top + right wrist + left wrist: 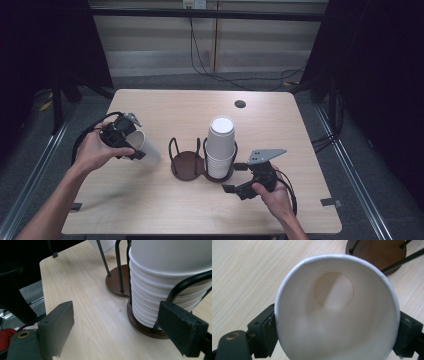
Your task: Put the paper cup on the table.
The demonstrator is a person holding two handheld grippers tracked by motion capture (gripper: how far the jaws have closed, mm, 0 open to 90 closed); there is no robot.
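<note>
Left gripper (131, 145) pinching paper cup (146, 146) at rim, held over table left of holder's empty ring (186, 162) — carrying step. Right gripper (235, 177) spread beside cup stack (220, 147). Next — likely aligning cup above empty ring.

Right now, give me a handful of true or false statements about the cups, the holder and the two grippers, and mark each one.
1. The left gripper is clamped on a white paper cup. True.
2. That cup is full of liquid. False: the left gripper view looks into it and its bottom is bare.
3. The stack of cups sits in the right ring of the wire cup holder. True.
4. The right gripper grips the stack. False: its jaws are open, beside the holder's base, with nothing between them.
5. The holder's left ring has a cup in it. False: its brown base is bare.
</note>
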